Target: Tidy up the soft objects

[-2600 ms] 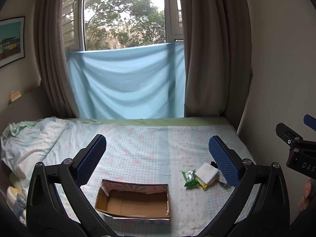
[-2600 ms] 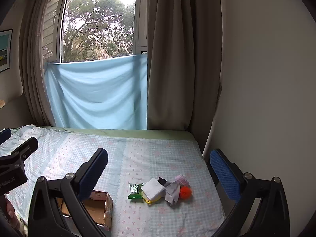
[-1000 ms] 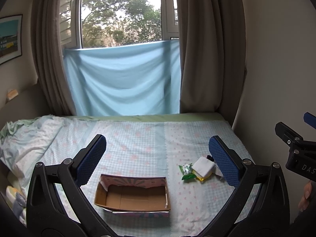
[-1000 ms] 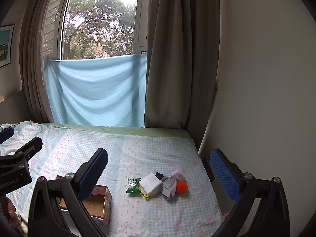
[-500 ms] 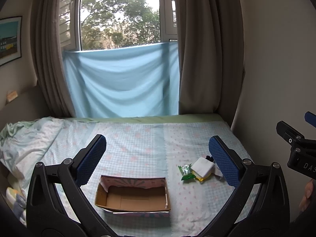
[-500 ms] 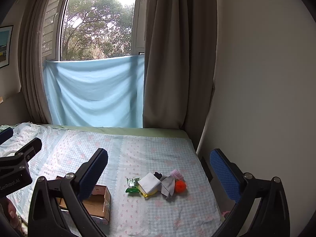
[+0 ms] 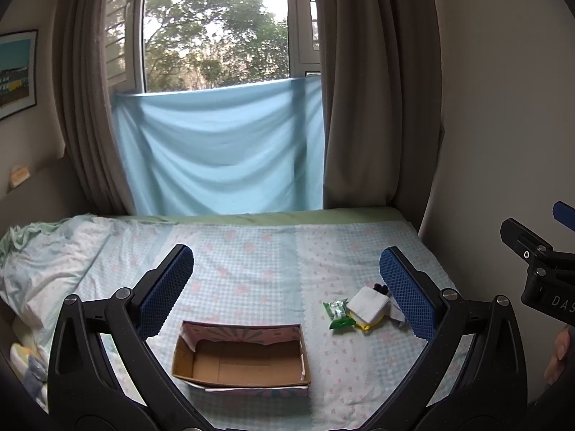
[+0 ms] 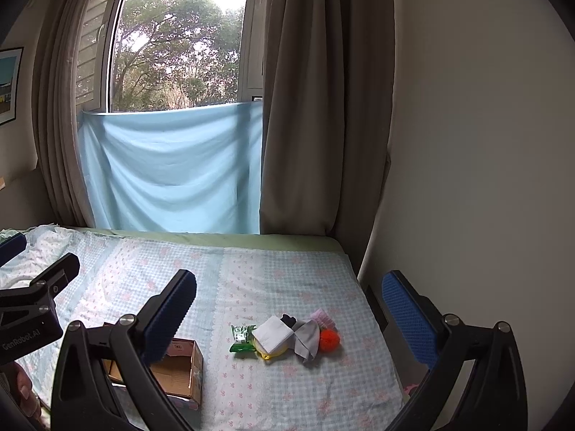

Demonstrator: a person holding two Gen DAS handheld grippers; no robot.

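A small pile of soft things lies on the bed: a green packet (image 8: 241,338), a white folded cloth (image 8: 272,330) on a yellow item, a grey cloth (image 8: 308,339), a pink item (image 8: 322,317) and an orange ball (image 8: 329,340). The packet (image 7: 337,312) and white cloth (image 7: 368,303) also show in the left wrist view. An open, empty cardboard box (image 7: 241,358) sits to their left, also in the right wrist view (image 8: 176,370). My left gripper (image 7: 287,287) is open above the box. My right gripper (image 8: 287,318) is open above the pile.
The bed (image 7: 251,251) has a checked, flowered sheet and a rumpled quilt (image 7: 46,251) at left. A wall (image 8: 467,179) runs along the bed's right edge. Curtains (image 8: 323,107) and a blue cloth (image 7: 219,154) hang at the window behind.
Both views have shifted slightly; the bed and objects sit a little farther and lower. Both grippers stay open and empty.
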